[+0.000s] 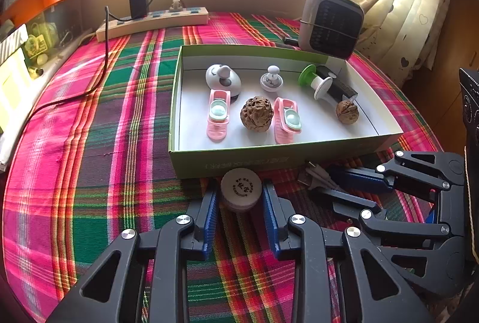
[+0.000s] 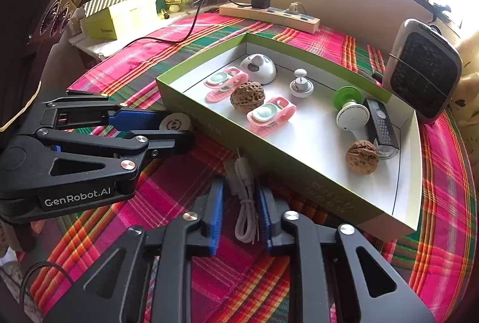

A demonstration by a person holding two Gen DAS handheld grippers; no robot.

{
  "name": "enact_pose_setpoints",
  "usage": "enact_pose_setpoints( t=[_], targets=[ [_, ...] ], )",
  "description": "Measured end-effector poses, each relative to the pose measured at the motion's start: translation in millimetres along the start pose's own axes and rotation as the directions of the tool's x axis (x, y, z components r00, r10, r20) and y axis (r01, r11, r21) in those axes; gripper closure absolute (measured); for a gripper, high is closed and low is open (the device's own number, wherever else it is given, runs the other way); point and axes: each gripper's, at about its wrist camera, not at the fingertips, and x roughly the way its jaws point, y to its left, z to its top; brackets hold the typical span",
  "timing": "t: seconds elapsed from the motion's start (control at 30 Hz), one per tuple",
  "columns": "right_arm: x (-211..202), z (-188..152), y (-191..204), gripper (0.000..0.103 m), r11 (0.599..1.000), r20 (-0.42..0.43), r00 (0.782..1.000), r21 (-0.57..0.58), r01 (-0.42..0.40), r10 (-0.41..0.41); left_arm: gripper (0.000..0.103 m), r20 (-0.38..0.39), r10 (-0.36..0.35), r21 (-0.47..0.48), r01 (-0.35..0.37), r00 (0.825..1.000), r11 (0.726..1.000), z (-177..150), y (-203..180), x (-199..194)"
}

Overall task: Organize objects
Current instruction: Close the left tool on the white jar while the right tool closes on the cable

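1. The left gripper (image 1: 241, 194) is hiding the sides of the round tin (image 1: 241, 189); the lid print is too small to read, and whether the pads are pressing it is hard to tell
2. That claw is sitting partly open around the tin, just near of the green box (image 1: 269, 156) wall
3. The right gripper (image 2: 239, 203) is straddling the coiled white cable (image 2: 244, 203), jaws partly open; contact is unclear
4. The cable is lying on the plaid cloth (image 2: 167, 203), its long axis running near to far, plug end pointing at the box
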Motion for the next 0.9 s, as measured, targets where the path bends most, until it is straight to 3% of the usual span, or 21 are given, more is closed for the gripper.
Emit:
enact_pose_setpoints(
  t=[0.9],
  targets=[
    [-3.2,-1.1,-0.2,0.085,1.0,0.01,1.0,0.016,0.014,-0.014,0.077,0.002,0.003,0.007,-0.004,1.0,1.0,-0.3,-0.8,-1.6]
  ],
)
